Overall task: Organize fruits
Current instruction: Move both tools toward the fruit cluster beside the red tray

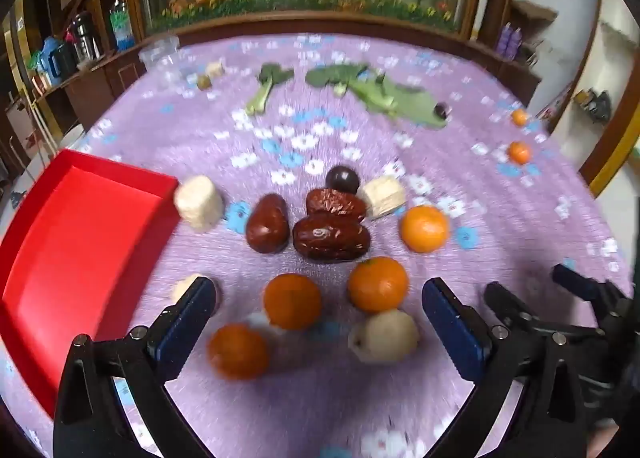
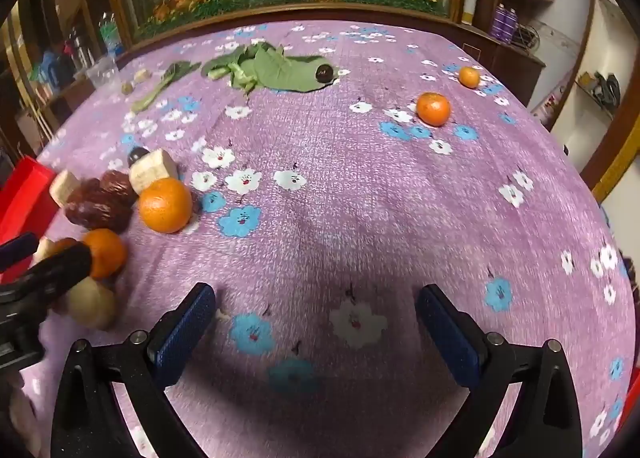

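My left gripper point(image 1: 318, 308) is open and empty, low over a cluster of fruit on the purple cloth. Between its fingers lie oranges point(image 1: 293, 301) point(image 1: 378, 284) point(image 1: 238, 351) and a pale peeled fruit point(image 1: 384, 335). Beyond them are red dates point(image 1: 331, 237) point(image 1: 267, 223), a dark plum point(image 1: 342, 179), another orange point(image 1: 424, 228) and pale chunks point(image 1: 199, 202) point(image 1: 382, 196). A red tray point(image 1: 80, 242) sits empty at the left. My right gripper point(image 2: 316, 316) is open and empty over bare cloth; the same cluster point(image 2: 165, 205) lies to its left. Two oranges point(image 2: 433, 109) point(image 2: 469, 77) lie far right.
Leafy greens point(image 2: 276, 70) point(image 1: 268, 88) and a dark plum point(image 2: 323, 73) lie at the table's far side, with a clear plastic cup point(image 1: 162, 56) at far left. A wooden cabinet with a flower picture stands behind. The right gripper point(image 1: 576, 298) shows beside the left one.
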Demonstrator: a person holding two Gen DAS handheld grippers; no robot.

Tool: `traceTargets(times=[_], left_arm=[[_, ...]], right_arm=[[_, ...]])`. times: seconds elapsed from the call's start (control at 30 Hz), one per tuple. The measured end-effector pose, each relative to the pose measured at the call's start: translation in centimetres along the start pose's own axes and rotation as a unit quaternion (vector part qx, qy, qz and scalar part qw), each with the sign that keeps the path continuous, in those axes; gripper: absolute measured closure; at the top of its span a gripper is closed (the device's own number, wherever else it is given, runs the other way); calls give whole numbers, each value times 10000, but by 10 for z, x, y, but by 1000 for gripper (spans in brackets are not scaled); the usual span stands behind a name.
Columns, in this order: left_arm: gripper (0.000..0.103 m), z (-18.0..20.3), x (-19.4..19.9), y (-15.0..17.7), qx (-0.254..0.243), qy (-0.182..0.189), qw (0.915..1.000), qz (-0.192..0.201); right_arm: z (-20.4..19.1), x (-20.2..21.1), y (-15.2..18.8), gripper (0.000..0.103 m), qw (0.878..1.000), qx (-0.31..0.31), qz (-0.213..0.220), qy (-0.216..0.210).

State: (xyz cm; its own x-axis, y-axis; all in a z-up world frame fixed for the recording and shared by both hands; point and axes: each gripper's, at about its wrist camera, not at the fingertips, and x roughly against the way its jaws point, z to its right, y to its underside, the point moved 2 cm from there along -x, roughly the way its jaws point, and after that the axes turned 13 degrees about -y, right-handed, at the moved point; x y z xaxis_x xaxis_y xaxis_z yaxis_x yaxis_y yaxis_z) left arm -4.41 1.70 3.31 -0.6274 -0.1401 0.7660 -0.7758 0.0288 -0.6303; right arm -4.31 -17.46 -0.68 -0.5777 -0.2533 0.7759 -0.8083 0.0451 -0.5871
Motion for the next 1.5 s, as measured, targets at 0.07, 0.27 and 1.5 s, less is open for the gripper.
traceTargets(times=[0.07, 0.27, 1.5], left_arm=[[0, -6, 18, 3, 32, -8, 9996, 279], [0, -30, 63, 12, 137, -35, 9969, 771], [19, -112, 30, 36, 757, 74, 9968, 247]], right_arm=[[-7, 15, 2, 1, 9998, 93, 177, 0], [-34, 53, 6, 1, 9971, 405, 637, -25], [-76, 50, 10, 2, 9925, 811, 742, -526]])
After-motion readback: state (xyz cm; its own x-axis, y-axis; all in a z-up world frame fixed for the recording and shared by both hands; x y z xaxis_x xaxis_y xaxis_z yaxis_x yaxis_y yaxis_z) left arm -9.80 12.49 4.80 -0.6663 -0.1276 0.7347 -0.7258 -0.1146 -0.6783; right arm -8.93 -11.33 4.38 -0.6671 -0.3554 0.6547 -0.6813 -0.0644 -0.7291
